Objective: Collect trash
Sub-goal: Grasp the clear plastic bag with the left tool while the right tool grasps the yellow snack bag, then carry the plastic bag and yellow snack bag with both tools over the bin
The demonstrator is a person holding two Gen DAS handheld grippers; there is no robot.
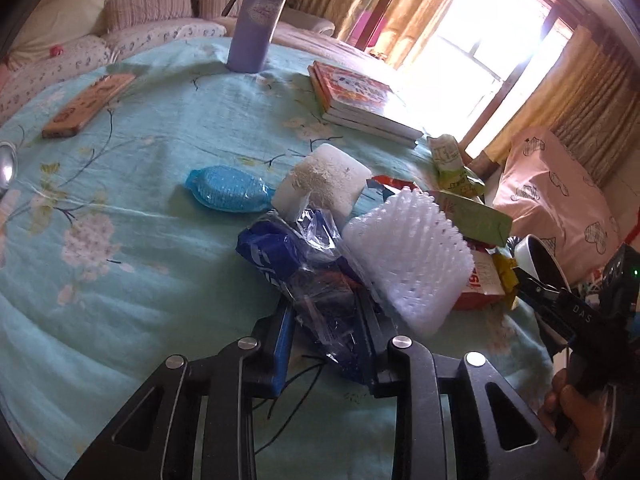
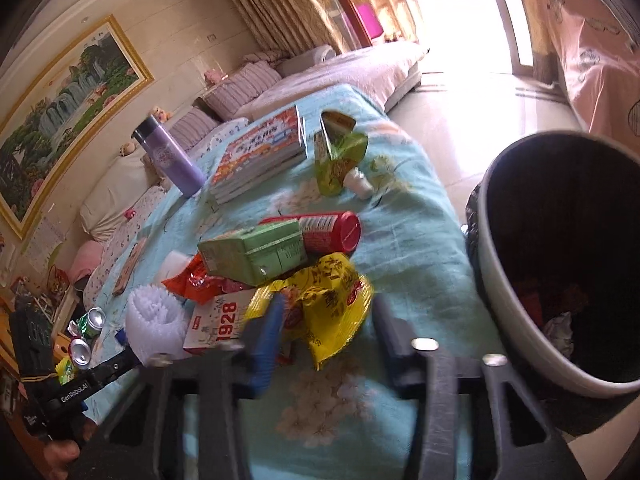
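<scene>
Already some trash lies in the bin (image 2: pixel 500 264) beside the worktop's (image 2: pixel 424 216) edge. The left tool (image 1: pixel 326 320) is clamped on a blue plastic wrapper (image 1: pixel 280 256) and the right tool (image 2: pixel 326 316) on a yellow snack bag (image 2: pixel 332 300); carton (image 2: pixel 256 254), red can (image 2: pixel 328 232) and foam net (image 1: pixel 408 256) remain.

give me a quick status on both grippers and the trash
Left gripper shut on blue plastic wrapper. Right gripper shut on yellow snack bag. Trash bin at table edge, path clear.

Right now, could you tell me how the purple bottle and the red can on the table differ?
The purple bottle stands upright near the books, apart from the trash; the red can lies on its side against the green carton. The bottle is taller. Both are cylinders.
</scene>
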